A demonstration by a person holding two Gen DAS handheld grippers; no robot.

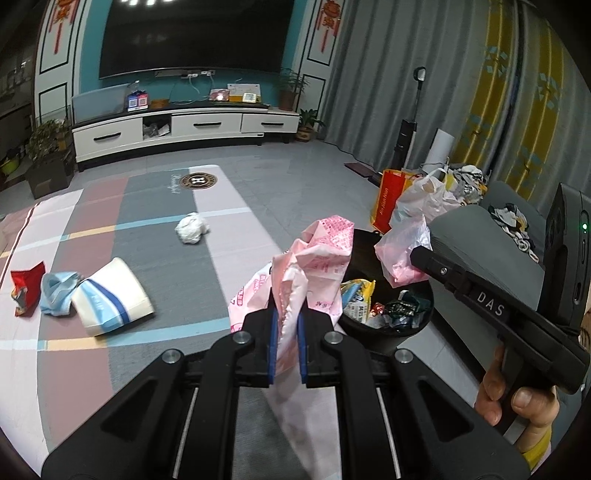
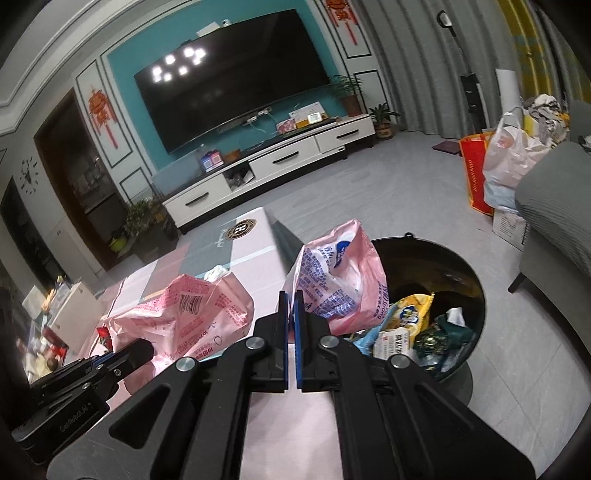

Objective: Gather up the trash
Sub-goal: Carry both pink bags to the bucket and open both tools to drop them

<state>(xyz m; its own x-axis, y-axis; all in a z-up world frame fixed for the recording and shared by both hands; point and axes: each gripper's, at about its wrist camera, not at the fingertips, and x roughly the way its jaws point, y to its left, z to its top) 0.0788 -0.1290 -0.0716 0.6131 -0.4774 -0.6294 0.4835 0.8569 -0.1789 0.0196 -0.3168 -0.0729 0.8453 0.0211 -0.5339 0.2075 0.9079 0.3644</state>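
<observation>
In your left wrist view, your left gripper is clamped on a pink plastic bag beside the black trash bin. In your right wrist view, your right gripper pinches the bag's other edge at the bin's rim, above wrappers inside.

My left wrist camera looks forward and down along my left claw, close over the patterned floor mat, facing the far TV and white cabinet, with my right claw entering from the right. My right wrist camera looks the same way along my right claw, tilted, nearer the black bin, with my left claw low at left. Both views share the bin, mat, TV wall and grey curtain.
</observation>
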